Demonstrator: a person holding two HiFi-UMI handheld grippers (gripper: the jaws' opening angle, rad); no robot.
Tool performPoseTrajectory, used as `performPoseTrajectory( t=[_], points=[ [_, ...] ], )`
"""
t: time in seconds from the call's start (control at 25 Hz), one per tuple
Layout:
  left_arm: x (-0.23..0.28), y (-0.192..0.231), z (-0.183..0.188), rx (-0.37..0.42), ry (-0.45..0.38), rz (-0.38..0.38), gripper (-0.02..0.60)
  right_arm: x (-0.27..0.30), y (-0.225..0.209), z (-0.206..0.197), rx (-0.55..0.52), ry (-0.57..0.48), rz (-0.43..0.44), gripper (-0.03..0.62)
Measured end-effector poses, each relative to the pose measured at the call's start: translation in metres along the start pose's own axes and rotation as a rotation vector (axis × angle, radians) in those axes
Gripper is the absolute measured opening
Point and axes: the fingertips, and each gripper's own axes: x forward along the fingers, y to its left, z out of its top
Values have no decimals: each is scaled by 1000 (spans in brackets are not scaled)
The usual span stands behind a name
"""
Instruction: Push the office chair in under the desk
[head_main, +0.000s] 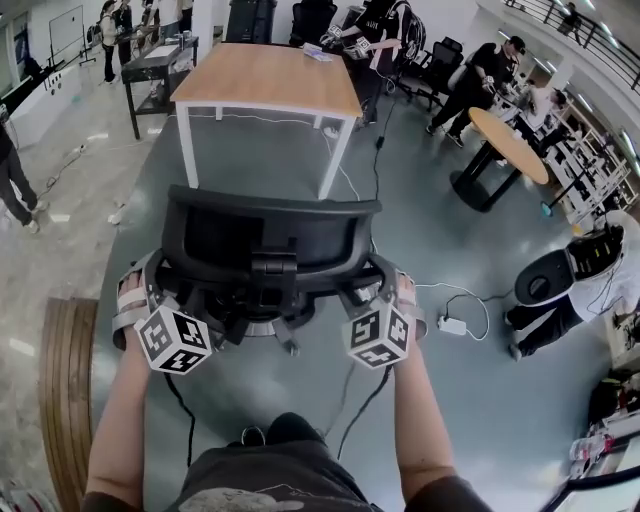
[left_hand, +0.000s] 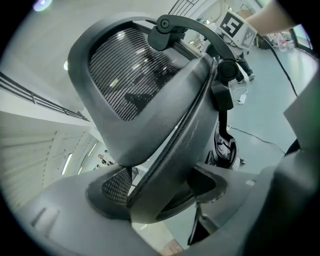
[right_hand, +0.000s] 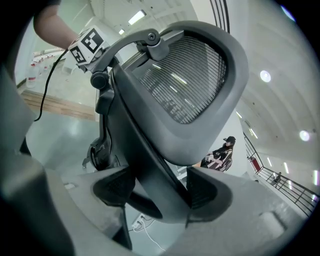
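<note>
Head view | office chair standing at centre, desk at 12 o'clock, apart | left gripper grasping its 9 o'clock edge | right gripper grasping its 3 o'clock edge

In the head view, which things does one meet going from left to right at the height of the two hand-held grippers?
wooden slats → left hand-held gripper → office chair → right hand-held gripper → white power strip → person in white
</note>
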Motion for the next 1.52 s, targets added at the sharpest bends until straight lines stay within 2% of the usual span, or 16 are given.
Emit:
performPoseTrajectory(
  t=[0.4,0.72,1.0,1.2,1.52],
  points=[
    [58,2,30,-3,18,16,365,58,-41,-24,-16,-16,3,307],
    [115,23,46,-27,53,11,370,109,-79,-20,-28,-64,-17,307],
    [163,37,60,-44,38,38,373,160,-105,-27,-40,-72,-3,307],
    [201,43,64,-39,35,28,373,194,-118,-32,-40,-56,0,307],
    [251,80,81,-24,11,38,370,246,-155,-19,-29,-6,-13,307]
  ],
)
